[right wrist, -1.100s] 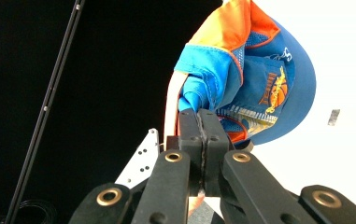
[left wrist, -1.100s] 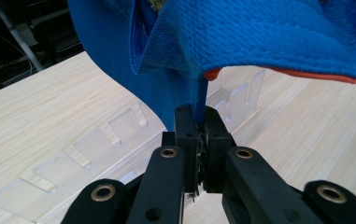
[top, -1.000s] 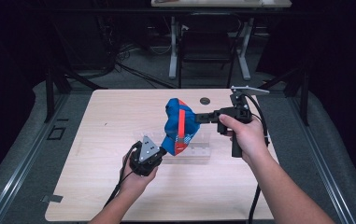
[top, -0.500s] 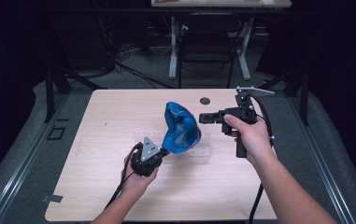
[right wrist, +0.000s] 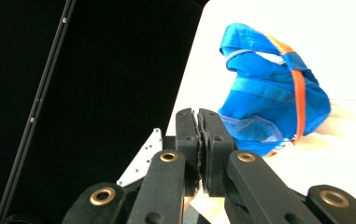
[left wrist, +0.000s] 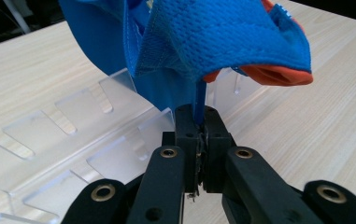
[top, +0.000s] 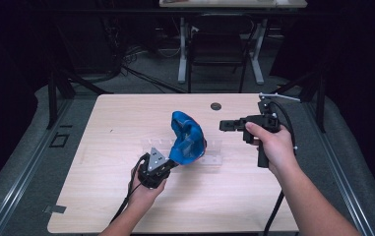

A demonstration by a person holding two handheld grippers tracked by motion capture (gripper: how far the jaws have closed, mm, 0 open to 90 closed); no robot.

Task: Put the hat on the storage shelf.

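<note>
- Blue mesh cap (top: 187, 139) with orange trim held aloft near table centre, over the clear acrylic slotted rack (top: 213, 158); hangs from the left gripper (top: 168, 164), which sits at about 7 o'clock of the cap.
- Left gripper clenched on a blue edge of the cap fabric (left wrist: 199, 103), as in both earlier high views; pinch seen closely in the left gripper view, pads tight on the strip.
- Right gripper (top: 223, 126) now well clear of the cap, at about 3 o'clock of it. One second ago was touching the cap's right side; half a second ago already apart from it.
- Right gripper jaws closed on nothing in the right gripper view (right wrist: 201, 122); no fabric between the pads.
- Cap shape changed: a second ago stretched upright between the two tools, now slumped and folded toward the left gripper, brim side up.
- Reading: handover to one-tool support done; cap carried by the left alone.
- Judgement: next move likely a fresh right-hand regrasp or lowering of the cap onto the rack; cannot tell which.
- Small dark disc (top: 216, 105) at 12 o'clock of the cap on the wooden table (top: 101, 206), untouched.
</note>
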